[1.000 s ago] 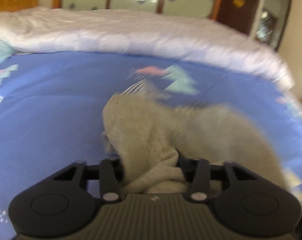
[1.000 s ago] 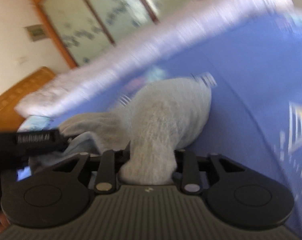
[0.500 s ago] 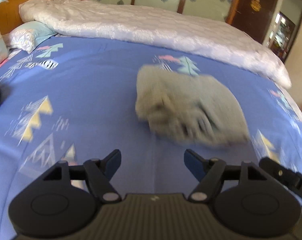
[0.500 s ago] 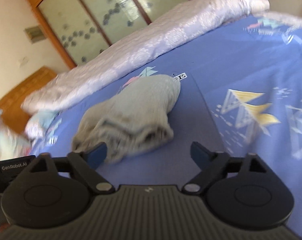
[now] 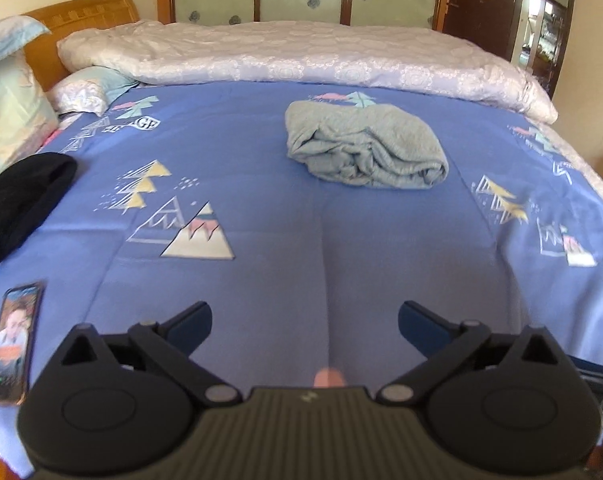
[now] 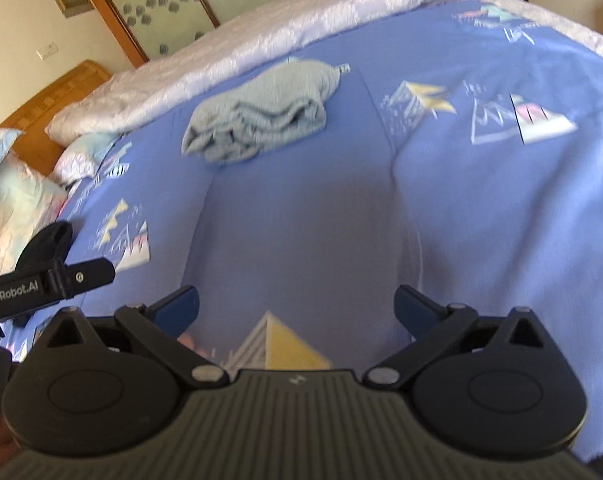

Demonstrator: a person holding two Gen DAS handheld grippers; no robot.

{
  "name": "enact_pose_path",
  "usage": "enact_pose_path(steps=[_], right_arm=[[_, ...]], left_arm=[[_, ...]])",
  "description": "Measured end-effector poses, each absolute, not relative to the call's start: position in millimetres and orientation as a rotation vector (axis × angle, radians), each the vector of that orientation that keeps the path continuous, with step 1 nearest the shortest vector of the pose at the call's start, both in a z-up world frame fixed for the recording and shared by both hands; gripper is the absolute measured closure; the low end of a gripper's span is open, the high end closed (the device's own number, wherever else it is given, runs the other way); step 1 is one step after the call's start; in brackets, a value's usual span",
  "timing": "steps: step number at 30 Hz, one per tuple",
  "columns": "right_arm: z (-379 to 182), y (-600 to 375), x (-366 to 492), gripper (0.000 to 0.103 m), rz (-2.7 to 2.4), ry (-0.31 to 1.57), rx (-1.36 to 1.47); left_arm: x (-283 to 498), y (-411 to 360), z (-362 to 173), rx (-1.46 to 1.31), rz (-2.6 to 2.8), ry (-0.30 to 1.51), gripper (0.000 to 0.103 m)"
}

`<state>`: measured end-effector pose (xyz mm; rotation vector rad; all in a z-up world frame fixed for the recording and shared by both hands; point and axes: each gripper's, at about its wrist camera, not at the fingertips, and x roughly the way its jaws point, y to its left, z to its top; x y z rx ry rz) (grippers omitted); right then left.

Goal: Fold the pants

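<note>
left wrist view: grey pants [image 5: 365, 148] lie bundled on the blue bed [image 5: 301, 248], left tongs [image 5: 304, 322] opening, nothing between them. right tongs [image 6: 296, 307] opening, likewise empty. to finish well, square the lumpy edges.

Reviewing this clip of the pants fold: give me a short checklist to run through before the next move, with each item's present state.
1. Grey pants lying as a folded bundle on the blue sheet: ok, though the near edge is bunched.
2. Left gripper free of cloth: ok, jaws opening, nothing between them.
3. Right gripper free of cloth: ok, jaws opening, nothing between them.
4. Both grippers clear of the bundle: ok, bare sheet lies between.
5. Phone and black garment away from the pants: ok, both at the left edge.
6. Fold neat underneath: cannot tell.
</note>
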<state>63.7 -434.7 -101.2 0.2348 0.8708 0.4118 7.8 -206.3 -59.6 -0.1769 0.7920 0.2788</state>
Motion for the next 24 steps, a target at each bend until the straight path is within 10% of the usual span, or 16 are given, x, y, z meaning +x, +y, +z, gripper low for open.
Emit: enact_pose_path(steps=[24], right_arm=[[-96,-426,24,0.000,0.495,0.884,0.241]], left_arm=[[-29,-224,-54,-0.075,0.349,0.754,0.000]])
